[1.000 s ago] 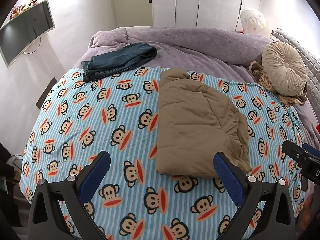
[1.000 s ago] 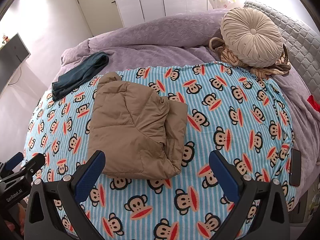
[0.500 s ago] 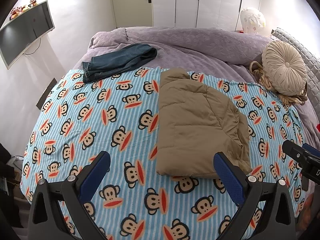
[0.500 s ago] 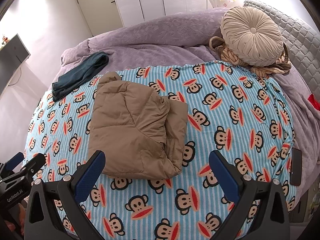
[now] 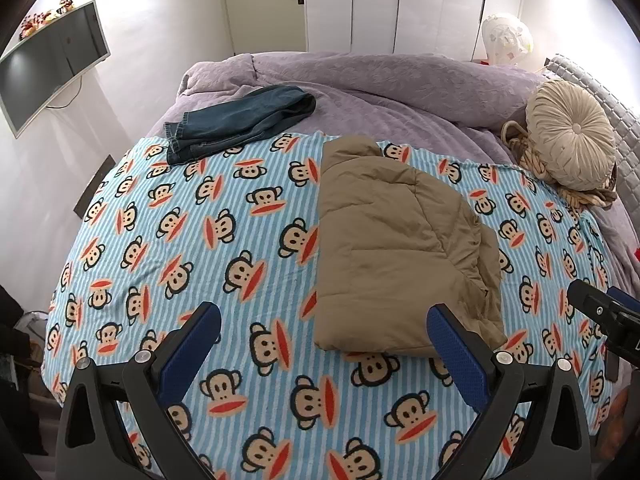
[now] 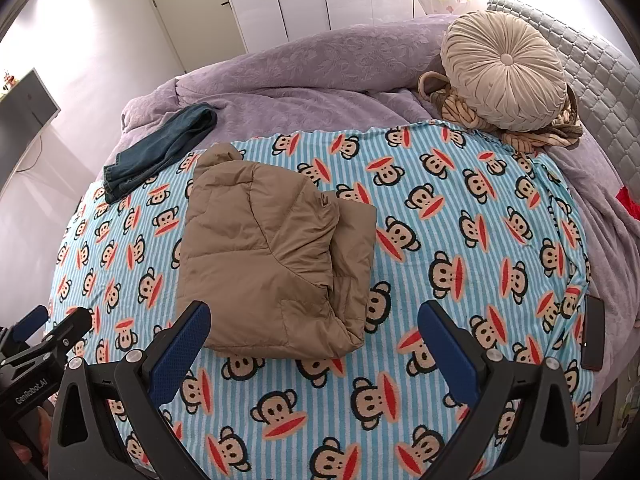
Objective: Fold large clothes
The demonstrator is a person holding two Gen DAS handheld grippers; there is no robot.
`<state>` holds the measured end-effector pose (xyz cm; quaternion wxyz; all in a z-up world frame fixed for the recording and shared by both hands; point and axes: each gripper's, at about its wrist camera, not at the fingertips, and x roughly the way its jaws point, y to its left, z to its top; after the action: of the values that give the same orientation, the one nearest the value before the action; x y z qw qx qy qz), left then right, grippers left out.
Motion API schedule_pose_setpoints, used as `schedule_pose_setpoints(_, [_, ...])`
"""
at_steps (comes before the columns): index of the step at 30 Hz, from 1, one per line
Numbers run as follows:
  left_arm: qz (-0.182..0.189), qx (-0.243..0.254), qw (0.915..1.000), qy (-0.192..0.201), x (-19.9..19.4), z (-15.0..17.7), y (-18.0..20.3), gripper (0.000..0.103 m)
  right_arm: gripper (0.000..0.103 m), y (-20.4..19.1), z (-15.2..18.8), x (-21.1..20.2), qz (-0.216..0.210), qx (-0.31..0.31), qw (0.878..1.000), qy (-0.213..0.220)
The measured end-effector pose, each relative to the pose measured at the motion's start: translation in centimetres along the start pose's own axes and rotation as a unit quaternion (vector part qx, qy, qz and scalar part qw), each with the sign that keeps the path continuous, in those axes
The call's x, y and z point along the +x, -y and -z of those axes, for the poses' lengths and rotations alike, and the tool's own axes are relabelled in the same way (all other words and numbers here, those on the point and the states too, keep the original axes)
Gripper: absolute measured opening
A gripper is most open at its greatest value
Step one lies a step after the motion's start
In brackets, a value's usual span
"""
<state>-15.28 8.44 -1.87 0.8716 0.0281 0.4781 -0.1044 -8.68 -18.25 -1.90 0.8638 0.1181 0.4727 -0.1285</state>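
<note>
We look down along two handheld grippers at a bed. Each has black arms tipped with blue textured pads. The left gripper [image 5: 324,334] has its fingers spread wide apart with nothing between them, and it sits above the near edge of the bed. The right gripper [image 6: 314,332] is spread just as wide and also holds nothing. In the left view, the right gripper shows as a black bracket at the far right edge; in the right view, the left gripper shows at the lower left edge.

Across the near part of the bed lies a light blue striped blanket [image 5: 208,240] printed with cartoon monkey faces with red mouths. On this blanket rests the tan puffer jacket [image 5: 396,248] — folded into a compact, roughly rectangular bundle with quilted seams, one layer lying over another so that an edge peeks out along its right side. Neither gripper touches the jacket; its near edge lies just beyond the fingertips of both.

Past the blanket's far left corner lies a pair of folded dark blue jeans [image 5: 240,122], partly on the blanket and partly on a lavender bedspread [image 5: 380,80] that covers the rest of the bed. At the far right, a round pleated beige cushion [image 6: 504,70] sits on a knotted brown cushion [image 6: 456,108], beside a grey quilted headboard [image 6: 596,72].

A dark phone [image 6: 593,332] lies at the bed's right edge. A wall-mounted screen [image 5: 52,64] hangs on the left, and white closet doors [image 5: 400,4] stand behind the bed.
</note>
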Motion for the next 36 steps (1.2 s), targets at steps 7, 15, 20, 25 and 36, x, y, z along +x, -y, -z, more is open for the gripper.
schedule_pose_setpoints(7, [0.000, 0.000, 1.0000, 0.000, -0.02, -0.01, 0.08, 0.103, 0.103, 0.03, -0.11, 0.06, -0.001, -0.001, 1.000, -0.001])
schedule_pose_setpoints(15, [0.000, 0.000, 1.0000, 0.000, 0.02, 0.01, 0.13, 0.103, 0.103, 0.02, -0.05, 0.06, -0.001, -0.001, 1.000, 0.000])
schedule_pose_setpoints(20, [0.006, 0.004, 1.0000, 0.000, 0.13, 0.00, 0.05, 0.103, 0.103, 0.05, -0.03, 0.13, -0.002, -0.001, 1.000, -0.001])
schedule_pose_setpoints(25, [0.007, 0.008, 0.9999, -0.001, 0.36, -0.02, -0.05, 0.103, 0.103, 0.09, -0.12, 0.15, -0.002, -0.002, 1.000, -0.001])
schedule_pose_setpoints(36, [0.004, 0.011, 0.9999, 0.003, 0.60, -0.26, -0.17, 0.103, 0.103, -0.48, 0.39, 0.41, -0.004, -0.004, 1.000, -0.008])
